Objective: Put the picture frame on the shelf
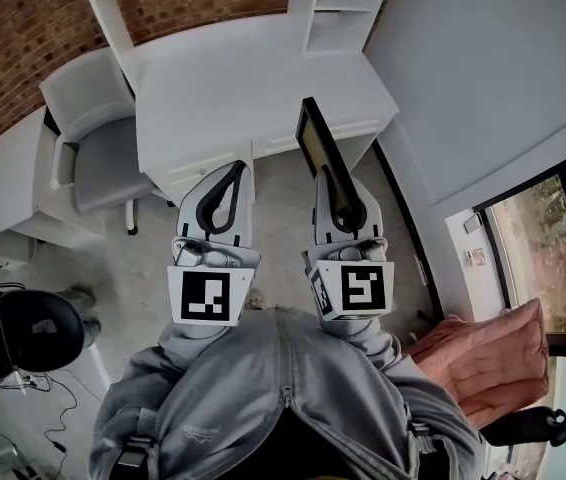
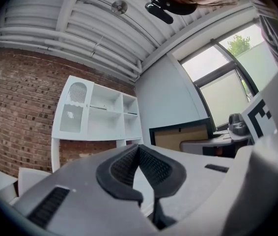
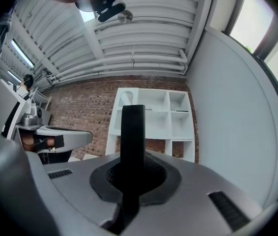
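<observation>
Got a white shelf up ahead on the brick wall, above the desk. Holding the black picture frame edge-on in the right gripper, clamped tight, short of the shelf. Nothing in the left gripper, pinched fully together.

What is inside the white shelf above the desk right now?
The shelf's open compartments look bare in the left gripper view. Its left section sits behind a panel, so its contents are hidden. The picture frame is clamped in the right gripper's jaws.
</observation>
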Tool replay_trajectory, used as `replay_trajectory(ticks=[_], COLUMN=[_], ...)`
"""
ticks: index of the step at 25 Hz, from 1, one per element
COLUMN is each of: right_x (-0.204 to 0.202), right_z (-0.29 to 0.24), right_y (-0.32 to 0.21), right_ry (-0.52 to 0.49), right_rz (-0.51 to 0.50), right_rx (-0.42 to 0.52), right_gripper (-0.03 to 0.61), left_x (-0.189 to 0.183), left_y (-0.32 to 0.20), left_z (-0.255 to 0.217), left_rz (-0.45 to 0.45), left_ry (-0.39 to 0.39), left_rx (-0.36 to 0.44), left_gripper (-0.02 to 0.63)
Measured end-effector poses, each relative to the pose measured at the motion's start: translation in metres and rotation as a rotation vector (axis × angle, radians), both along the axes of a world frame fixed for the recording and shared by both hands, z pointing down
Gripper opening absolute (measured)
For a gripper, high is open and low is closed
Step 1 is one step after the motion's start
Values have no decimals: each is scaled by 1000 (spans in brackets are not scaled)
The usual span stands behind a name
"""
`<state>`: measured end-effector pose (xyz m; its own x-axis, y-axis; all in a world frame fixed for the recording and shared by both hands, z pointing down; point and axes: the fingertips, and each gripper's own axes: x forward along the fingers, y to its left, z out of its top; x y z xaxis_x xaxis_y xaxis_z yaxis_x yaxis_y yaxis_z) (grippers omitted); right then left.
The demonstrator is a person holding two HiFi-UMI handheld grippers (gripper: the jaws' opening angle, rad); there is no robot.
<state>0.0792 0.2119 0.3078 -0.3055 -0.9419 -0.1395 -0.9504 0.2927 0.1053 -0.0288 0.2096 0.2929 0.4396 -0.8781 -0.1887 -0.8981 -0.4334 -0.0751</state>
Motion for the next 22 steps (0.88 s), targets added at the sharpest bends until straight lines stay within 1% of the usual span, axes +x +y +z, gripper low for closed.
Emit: replay_trajectory(ticks=[4, 9, 14, 22], right_x=[-9, -16, -15, -7], right_z=[0, 3, 6, 11], right_y=[-28, -39, -47, -74], right_ry=[4, 2, -7, -15], right_rz=[29, 51, 53, 31], right_rx=[-1, -10, -16, -19], right_gripper=[34, 34, 34, 34], left_x=[-10, -17, -15, -5], left_y=[-31, -46, -55, -78], left_z=[4, 10, 16, 21], left_rz=[29, 54, 69, 57], left_ry=[-3, 10, 9, 11], left_rx=[-13, -28, -46, -52], left_gripper=[6, 6, 6, 6])
